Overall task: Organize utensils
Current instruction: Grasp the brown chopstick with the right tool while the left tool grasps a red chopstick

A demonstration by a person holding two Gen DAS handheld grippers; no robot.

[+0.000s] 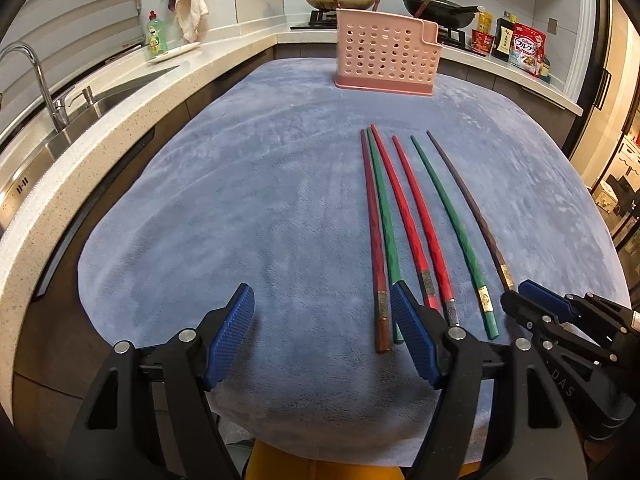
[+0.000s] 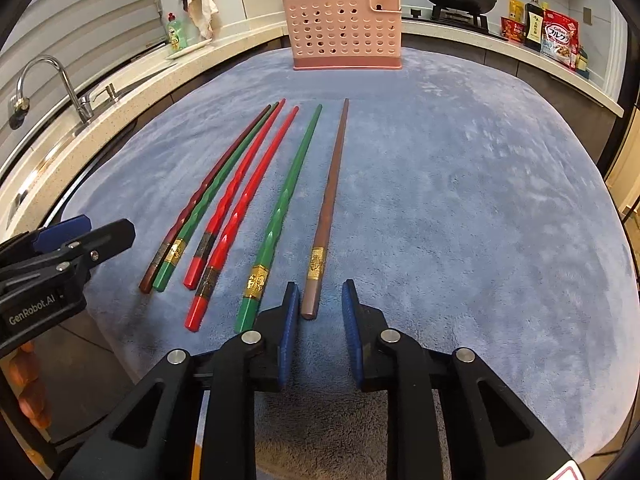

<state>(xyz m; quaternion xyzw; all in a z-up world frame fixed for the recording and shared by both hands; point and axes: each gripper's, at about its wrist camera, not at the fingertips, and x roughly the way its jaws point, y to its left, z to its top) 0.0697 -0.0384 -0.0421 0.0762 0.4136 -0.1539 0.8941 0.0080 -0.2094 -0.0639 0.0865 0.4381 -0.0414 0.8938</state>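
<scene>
A: left wrist view; six chopsticks lie side by side on the blue cloth [image 1: 240,200], tips toward the pink holder [image 1: 386,58] at the far edge; maroon chopstick [image 1: 374,240] leftmost, then green, two red, green, brown; left gripper [image 1: 322,308] has jaws spread wide and holds nothing.

B: position relative to the sticks?

A: its right finger [image 1: 412,332] overlaps the butts of the inner green and red sticks in this view; contact or just above, can't tell; the gap between the fingers sits over bare cloth left of the row; right gripper is visible at the right edge near the brown one's butt.

B: right wrist view?

A: right gripper [image 2: 320,300] has jaws parted, nothing clamped; butt of the brown chopstick [image 2: 330,200] sits just ahead of the gap, lined up between the fingers; outer green chopstick [image 2: 286,200] lies just beside the left finger; holder stands well beyond, with a few sticks already in it.

B: handling?

A: my guess: light, rigid, thin, lacquer probably slick; soft pile under them, so the pads can press down around a stick; grip the thick end near the gold band [image 2: 316,262], across the shaft; a grip near the tip would let it pivot.
</scene>
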